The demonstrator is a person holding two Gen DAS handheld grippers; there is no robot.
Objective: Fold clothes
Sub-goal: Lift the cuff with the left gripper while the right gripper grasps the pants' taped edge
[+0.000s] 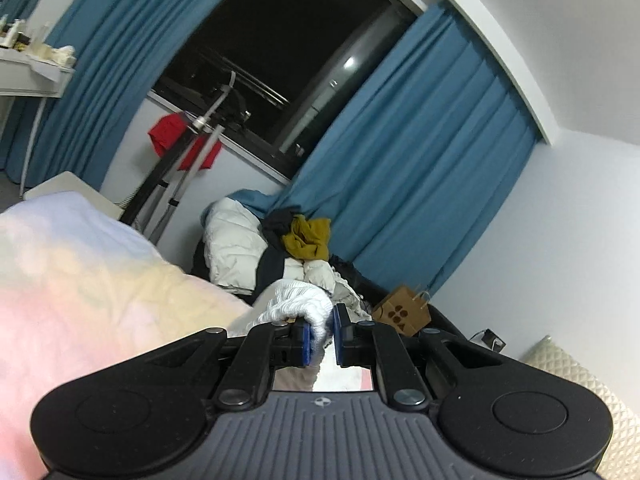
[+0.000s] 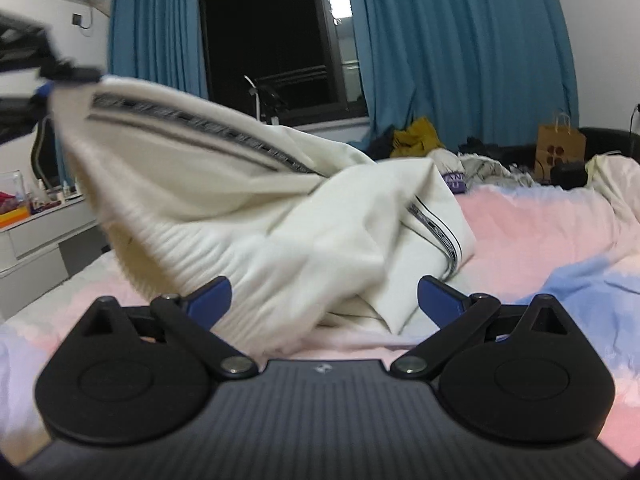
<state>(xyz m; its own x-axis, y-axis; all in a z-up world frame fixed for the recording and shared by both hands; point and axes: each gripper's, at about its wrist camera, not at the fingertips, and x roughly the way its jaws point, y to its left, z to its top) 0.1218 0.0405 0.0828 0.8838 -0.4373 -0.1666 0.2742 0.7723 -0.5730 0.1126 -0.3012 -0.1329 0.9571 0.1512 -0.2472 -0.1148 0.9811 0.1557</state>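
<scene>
Left gripper (image 1: 321,330): jaws drawn narrow, the blue pads clamped on a ribbed white fold of the cream sweater (image 1: 298,306); in the right wrist view this gripper (image 2: 50,88) shows blurred at the upper left, holding the ribbed hem up in the air.
Right gripper (image 2: 324,300): jaws spread wide, nothing pinched; the blue fingertips (image 2: 214,298) stand on either side of the sweater's low front folds, the left one just at the ribbed edge.
Cream sweater (image 2: 256,216): one end raised at the left gripper, the body draping down to the bedspread directly ahead of the right gripper; a dark patterned stripe (image 2: 192,124) runs along it.
Bedspread (image 2: 540,224): pink, blue and yellow pastel, under the sweater.
Clothes pile (image 1: 280,248): white, dark and mustard garments beyond the bed, by the blue curtain (image 1: 420,160).
Paper bag (image 1: 402,312): brown, beside the pile.
Window (image 2: 272,40): dark, between the curtains.
</scene>
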